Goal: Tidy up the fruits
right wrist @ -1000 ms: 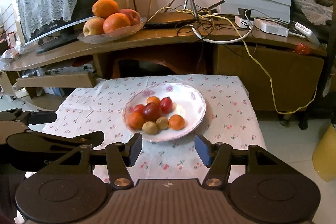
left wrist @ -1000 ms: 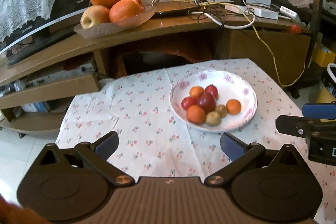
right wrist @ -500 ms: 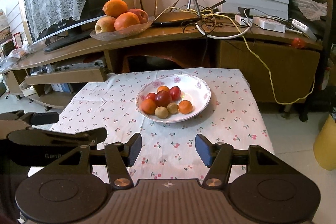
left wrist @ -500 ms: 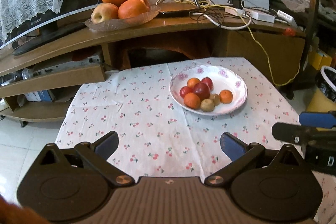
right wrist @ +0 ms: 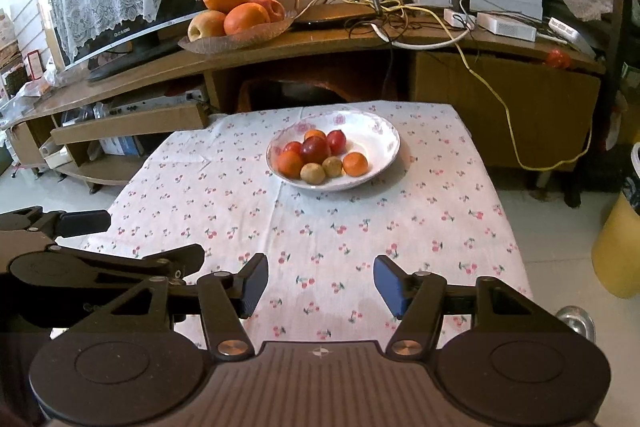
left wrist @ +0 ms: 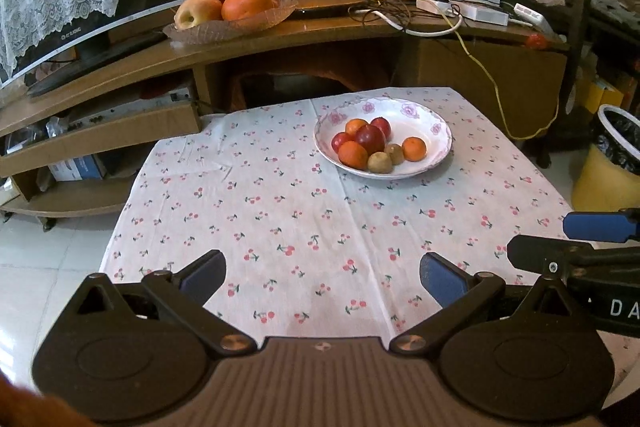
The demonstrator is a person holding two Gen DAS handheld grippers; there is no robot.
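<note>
Eight round fruits, no long axis

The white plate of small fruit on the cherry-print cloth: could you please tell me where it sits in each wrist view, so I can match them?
Left wrist view: the white plate lies right of centre, at mid-height, near the cloth's far edge.
Right wrist view: the white plate lies about centre, slightly above mid-height.
Shared landmark: the glass dish of big oranges and apples on the wooden shelf, up and left of the plate.
</note>
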